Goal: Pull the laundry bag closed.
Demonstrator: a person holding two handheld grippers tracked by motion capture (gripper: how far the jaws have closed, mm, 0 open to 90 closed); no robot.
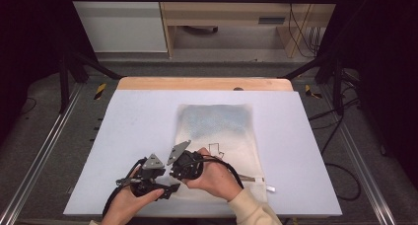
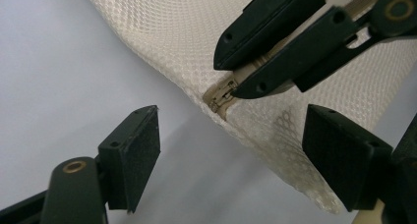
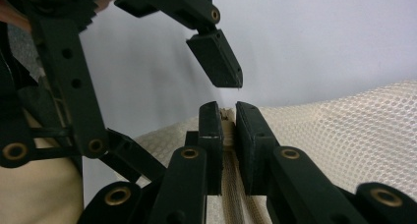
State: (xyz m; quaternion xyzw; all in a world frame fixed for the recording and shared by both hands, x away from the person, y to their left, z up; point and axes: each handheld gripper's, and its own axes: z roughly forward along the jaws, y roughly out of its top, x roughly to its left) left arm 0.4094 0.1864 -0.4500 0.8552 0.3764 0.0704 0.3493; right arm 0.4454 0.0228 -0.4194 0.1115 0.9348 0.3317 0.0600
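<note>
Both grippers meet at the near left corner of a white mesh bag (image 1: 217, 136). Right gripper (image 3: 226, 123) pinches its zipper end (image 2: 219, 96); left gripper (image 2: 231, 150) stands spread around the corner, pads not touching.

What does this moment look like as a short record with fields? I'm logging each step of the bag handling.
scene: white mesh bag lying flat on a pale mat
right gripper: shut on the zipper at the bag's corner
left gripper: open, jaws on either side of the same corner, pads not touching it
zipper pull: at the far end of the bag edge
hands: both at the near left corner of the bag
</note>
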